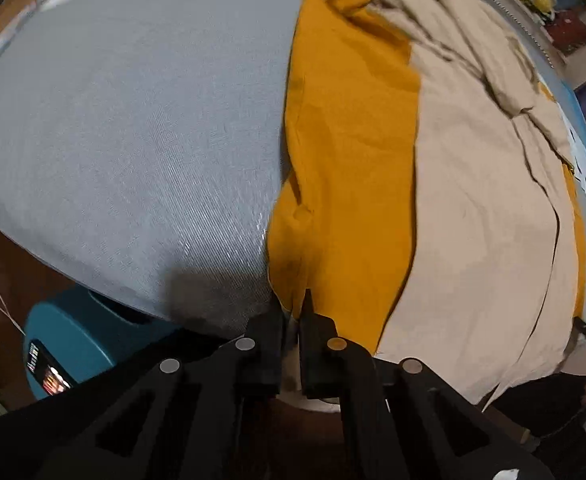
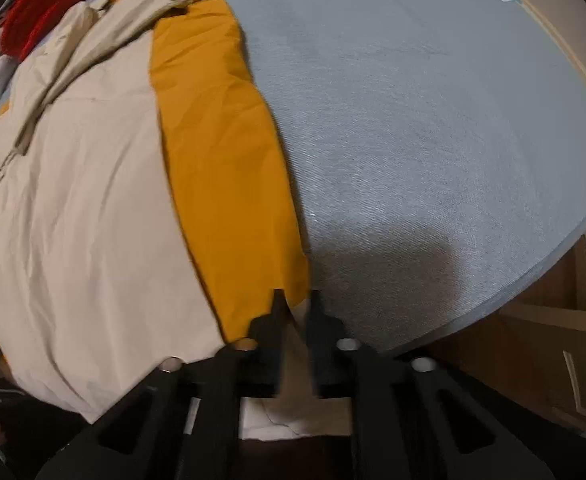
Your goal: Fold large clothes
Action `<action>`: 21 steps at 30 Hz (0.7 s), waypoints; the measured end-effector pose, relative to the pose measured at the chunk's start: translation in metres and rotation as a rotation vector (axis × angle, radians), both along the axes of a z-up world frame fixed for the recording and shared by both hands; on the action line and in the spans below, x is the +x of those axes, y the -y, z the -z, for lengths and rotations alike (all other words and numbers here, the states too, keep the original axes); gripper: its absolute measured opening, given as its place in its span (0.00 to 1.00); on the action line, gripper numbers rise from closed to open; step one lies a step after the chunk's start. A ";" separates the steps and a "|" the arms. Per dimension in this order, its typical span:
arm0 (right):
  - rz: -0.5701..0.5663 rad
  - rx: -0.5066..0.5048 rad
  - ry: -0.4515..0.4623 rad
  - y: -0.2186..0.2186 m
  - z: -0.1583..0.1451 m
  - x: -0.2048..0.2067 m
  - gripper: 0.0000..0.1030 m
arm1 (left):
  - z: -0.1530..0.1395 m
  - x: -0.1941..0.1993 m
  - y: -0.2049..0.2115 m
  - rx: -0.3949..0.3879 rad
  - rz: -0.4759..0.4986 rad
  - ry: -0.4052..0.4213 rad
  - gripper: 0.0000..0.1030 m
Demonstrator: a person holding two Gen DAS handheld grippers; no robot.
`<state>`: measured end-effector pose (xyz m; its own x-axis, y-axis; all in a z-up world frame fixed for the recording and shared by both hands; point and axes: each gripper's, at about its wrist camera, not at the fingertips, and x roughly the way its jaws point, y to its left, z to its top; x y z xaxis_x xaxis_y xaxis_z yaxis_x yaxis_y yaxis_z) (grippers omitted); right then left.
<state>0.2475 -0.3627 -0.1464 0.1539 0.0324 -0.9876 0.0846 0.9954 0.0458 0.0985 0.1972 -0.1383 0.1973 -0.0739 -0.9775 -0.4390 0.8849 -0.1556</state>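
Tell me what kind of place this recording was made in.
Probably a room in a home, perhaps a bedroom: a mustard and beige garment lies spread on a grey fabric-covered surface like a bed, with a red knitted item behind it and a wooden floor below.

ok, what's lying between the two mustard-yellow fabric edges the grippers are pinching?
A wrinkled beige cloth spreads across the mustard-yellow garment there, covering its middle. The left wrist view shows it best; the right wrist view confirms it.
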 end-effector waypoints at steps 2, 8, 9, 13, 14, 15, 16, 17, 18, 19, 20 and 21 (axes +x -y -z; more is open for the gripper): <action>0.010 0.028 0.035 0.002 -0.012 -0.003 0.04 | -0.018 -0.002 0.005 0.010 0.019 0.059 0.03; 0.003 0.159 0.176 0.008 -0.072 -0.014 0.03 | -0.061 -0.004 0.025 -0.009 0.131 0.172 0.03; -0.007 0.169 0.199 0.007 -0.083 -0.016 0.03 | -0.069 -0.004 0.025 -0.013 0.147 0.186 0.03; -0.051 0.181 0.259 0.007 -0.117 -0.031 0.03 | -0.095 -0.009 0.025 -0.025 0.193 0.234 0.02; -0.060 0.185 0.267 0.006 -0.121 -0.037 0.03 | -0.100 -0.008 0.023 -0.029 0.202 0.245 0.02; -0.075 0.191 0.278 0.006 -0.128 -0.039 0.03 | -0.106 -0.009 0.020 -0.035 0.208 0.253 0.02; -0.087 0.196 0.291 0.005 -0.134 -0.040 0.03 | -0.109 -0.007 0.020 -0.041 0.213 0.258 0.02; -0.093 0.199 0.300 0.003 -0.140 -0.043 0.02 | -0.114 -0.009 0.018 -0.046 0.221 0.265 0.02; -0.097 0.203 0.315 0.004 -0.147 -0.047 0.02 | -0.118 -0.010 0.017 -0.049 0.227 0.269 0.02; -0.092 0.205 0.329 0.007 -0.153 -0.051 0.02 | -0.123 -0.013 0.016 -0.054 0.236 0.273 0.02; -0.081 0.206 0.342 0.006 -0.155 -0.049 0.02 | -0.127 -0.017 0.016 -0.062 0.245 0.278 0.02; -0.072 0.207 0.356 0.010 -0.160 -0.053 0.02 | -0.131 -0.021 0.017 -0.071 0.254 0.282 0.02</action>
